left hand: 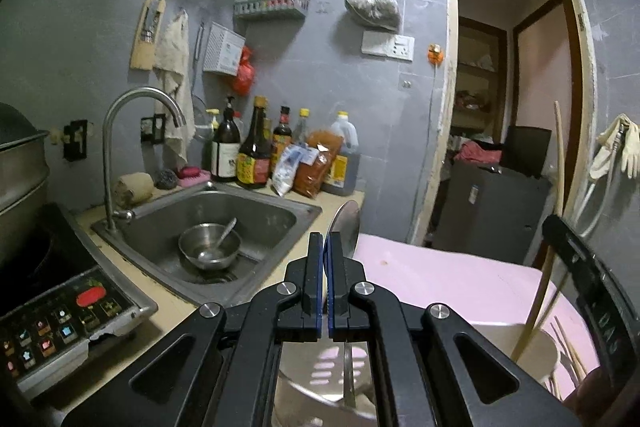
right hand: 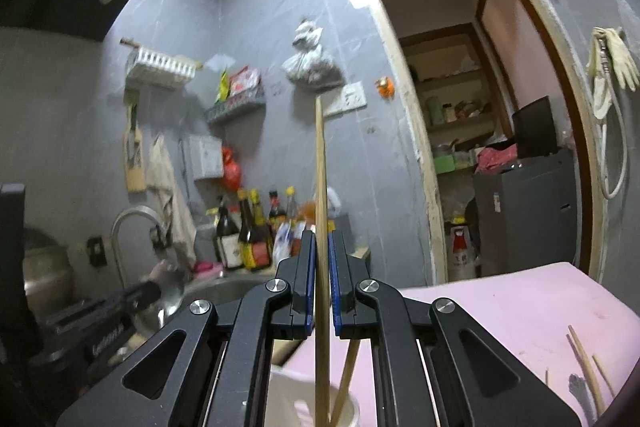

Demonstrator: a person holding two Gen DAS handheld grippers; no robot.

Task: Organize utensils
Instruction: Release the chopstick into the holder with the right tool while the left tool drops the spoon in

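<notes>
My left gripper (left hand: 323,241) is shut on the flat handle of a steel spatula (left hand: 345,223), whose blade rises past the fingertips; its handle shows below the jaws. My right gripper (right hand: 320,239) is shut on a long wooden chopstick (right hand: 319,163) held upright, its lower end inside a white utensil cup (right hand: 352,413) with another chopstick. In the left wrist view the cup (left hand: 536,343) stands on the pink table (left hand: 448,279) with the chopsticks (left hand: 554,211) in it, and the right gripper's body is at the right edge.
A steel sink (left hand: 276,219) holds a bowl (left hand: 210,245) with a spoon. Sauce bottles (left hand: 254,147) stand behind it. An induction cooker (left hand: 60,315) and pot sit left. Loose chopsticks (right hand: 586,367) lie on the pink table (right hand: 520,307). A doorway (left hand: 508,107) is to the right.
</notes>
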